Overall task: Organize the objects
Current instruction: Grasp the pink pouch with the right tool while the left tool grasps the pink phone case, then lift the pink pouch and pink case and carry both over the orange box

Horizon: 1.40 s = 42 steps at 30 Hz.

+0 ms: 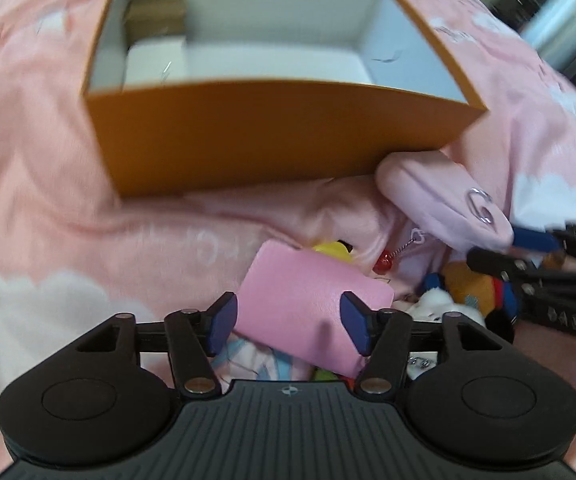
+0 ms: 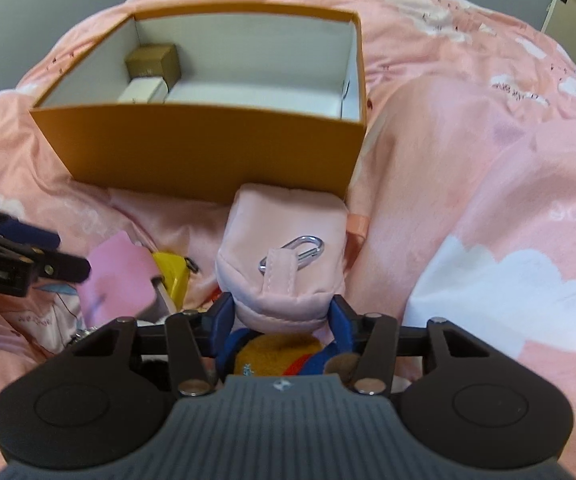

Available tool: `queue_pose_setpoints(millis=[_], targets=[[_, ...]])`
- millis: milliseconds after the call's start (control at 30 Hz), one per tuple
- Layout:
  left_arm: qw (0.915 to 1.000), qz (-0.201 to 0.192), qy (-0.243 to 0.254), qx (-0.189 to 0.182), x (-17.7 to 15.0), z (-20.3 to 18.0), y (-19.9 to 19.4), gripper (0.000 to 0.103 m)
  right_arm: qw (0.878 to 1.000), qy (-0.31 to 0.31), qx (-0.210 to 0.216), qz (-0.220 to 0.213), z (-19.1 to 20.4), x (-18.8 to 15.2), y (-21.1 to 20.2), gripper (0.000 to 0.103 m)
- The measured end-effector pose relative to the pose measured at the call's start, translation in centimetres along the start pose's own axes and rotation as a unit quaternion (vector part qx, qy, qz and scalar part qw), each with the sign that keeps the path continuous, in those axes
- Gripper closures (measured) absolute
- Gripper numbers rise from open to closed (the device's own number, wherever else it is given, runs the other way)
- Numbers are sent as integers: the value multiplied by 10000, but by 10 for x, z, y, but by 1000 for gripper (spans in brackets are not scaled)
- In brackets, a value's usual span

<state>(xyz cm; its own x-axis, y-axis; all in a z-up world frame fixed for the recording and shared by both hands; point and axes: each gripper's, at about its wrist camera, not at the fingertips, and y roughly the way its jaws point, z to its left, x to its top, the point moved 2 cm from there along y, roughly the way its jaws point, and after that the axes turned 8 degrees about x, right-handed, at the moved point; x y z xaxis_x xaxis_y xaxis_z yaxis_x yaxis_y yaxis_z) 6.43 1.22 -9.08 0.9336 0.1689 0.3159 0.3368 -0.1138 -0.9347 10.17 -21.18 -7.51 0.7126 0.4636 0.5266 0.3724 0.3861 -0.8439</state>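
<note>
An open orange box (image 1: 271, 140) (image 2: 207, 148) with a white inside stands on the pink bedding; a small brown box (image 2: 153, 62) and a white box (image 2: 143, 90) lie in its left end. My left gripper (image 1: 288, 326) (image 2: 47, 250) hangs open over a pink flat wallet (image 1: 300, 296) (image 2: 119, 276), which lies between the pads without being pressed. My right gripper (image 2: 281, 316) (image 1: 520, 252) is shut on the near end of a pale pink pouch (image 2: 283, 256) (image 1: 444, 200) with a silver carabiner (image 2: 294, 254). The pouch leans against the box's front wall.
An orange and blue plush toy (image 2: 279, 354) (image 1: 472, 288) lies under the right gripper. A yellow item (image 2: 173, 276), a red bead charm (image 1: 384, 262) and small oddments sit in the pile between the grippers. Pink cloud-print bedding (image 2: 488, 184) spreads all around.
</note>
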Motion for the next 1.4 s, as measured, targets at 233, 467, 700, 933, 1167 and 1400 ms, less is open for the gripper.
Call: queue_pose_setpoints(millis=[233,467,700,933,1167,1400], targets=[[9873,652,-1361,-504,-9,30,20,21,9996,-135,193,153,6,11,-29,51],[9622,1135,-2251,-1027,-24,35,52,20,9980,-27,356,520,-5,19,-26,50],[9612,834,-2376,-1124,-19,30,52,38,9986,319,394,141,-11,28,-30,49],[9815,21,-1727,-830,-5,21,27,68,9966,585,319,-484,-20,45,-18,50],[9782,-215,-1702,-1173,5,11,26,68,9919,764,167,-999,-24,55,3,58],[9819,-254,-1577,-1021,13,2,33,68,9891,1006,327,-1024,-33,48,4,43]])
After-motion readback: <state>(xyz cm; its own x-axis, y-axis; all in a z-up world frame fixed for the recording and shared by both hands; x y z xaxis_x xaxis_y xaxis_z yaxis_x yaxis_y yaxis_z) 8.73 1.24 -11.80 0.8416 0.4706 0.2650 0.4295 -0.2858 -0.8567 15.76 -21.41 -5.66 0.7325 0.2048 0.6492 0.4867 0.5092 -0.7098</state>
